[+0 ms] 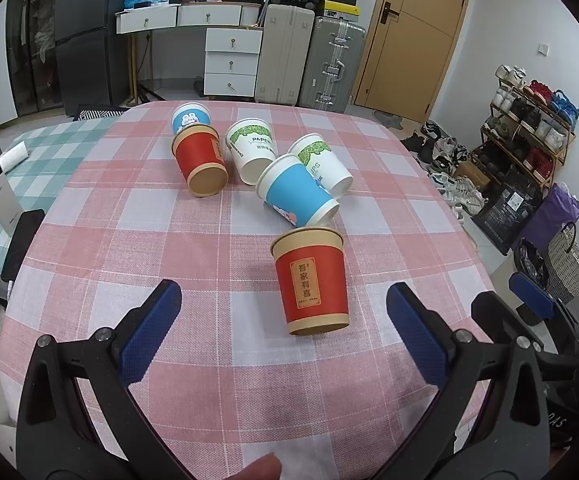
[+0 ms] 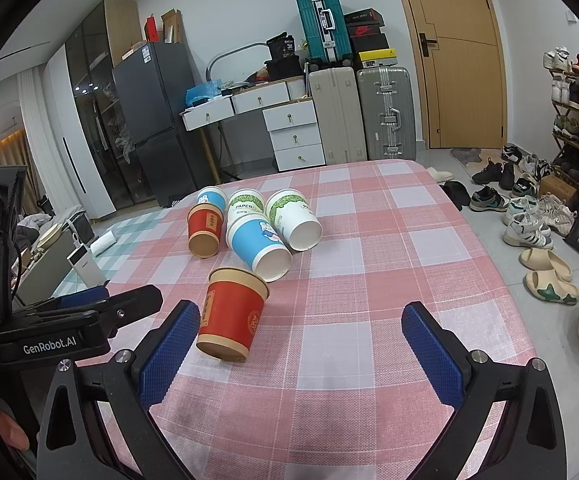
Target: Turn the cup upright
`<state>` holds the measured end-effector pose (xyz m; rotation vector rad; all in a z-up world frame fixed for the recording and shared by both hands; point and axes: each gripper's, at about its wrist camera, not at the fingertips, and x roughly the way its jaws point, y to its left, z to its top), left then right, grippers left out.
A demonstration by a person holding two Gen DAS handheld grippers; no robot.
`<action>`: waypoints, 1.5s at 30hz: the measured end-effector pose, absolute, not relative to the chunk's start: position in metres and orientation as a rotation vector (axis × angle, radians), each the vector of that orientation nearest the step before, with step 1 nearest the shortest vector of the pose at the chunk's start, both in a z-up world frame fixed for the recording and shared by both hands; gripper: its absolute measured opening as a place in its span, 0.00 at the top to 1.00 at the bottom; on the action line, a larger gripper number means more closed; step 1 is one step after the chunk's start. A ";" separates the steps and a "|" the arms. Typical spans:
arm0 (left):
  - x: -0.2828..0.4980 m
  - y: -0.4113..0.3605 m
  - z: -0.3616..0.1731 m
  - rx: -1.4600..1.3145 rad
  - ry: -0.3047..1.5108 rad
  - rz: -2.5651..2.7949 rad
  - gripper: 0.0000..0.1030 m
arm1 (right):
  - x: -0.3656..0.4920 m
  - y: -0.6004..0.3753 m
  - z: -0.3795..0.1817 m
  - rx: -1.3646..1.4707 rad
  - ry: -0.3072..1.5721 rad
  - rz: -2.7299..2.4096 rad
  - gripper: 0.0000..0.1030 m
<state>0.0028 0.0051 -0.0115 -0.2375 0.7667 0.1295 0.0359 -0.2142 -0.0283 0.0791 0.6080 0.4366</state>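
Bare tablecloth (image 2: 369, 280) right of cups (image 2: 257, 236)

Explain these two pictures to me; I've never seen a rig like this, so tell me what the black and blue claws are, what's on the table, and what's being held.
The claws are two hand-held grippers, each carrying a camera that looks along its fingers. One picture is from the left gripper, the other from the right gripper. Both are open and hold nothing. On the pink checked tablecloth are six paper cups. The nearest red cup stands upright; a blue cup lies on its side behind it, with the rest clustered beyond.
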 end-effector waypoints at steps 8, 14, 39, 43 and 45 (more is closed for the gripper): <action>0.003 0.005 -0.012 -0.237 0.768 0.130 0.00 | 0.036 -0.215 -0.027 0.081 0.605 0.437 0.00; 0.003 0.005 -0.012 -0.237 0.767 0.130 0.00 | 0.036 -0.215 -0.027 0.082 0.605 0.437 0.00; 0.021 0.003 -0.026 -0.227 0.814 0.127 0.00 | 0.048 -0.222 -0.036 0.103 0.625 0.426 0.00; 0.034 0.004 -0.033 -0.226 0.842 0.127 0.00 | 0.055 -0.225 -0.041 0.111 0.635 0.421 0.00; 0.045 0.003 -0.039 -0.203 0.873 0.146 0.00 | 0.060 -0.226 -0.046 0.115 0.647 0.417 0.00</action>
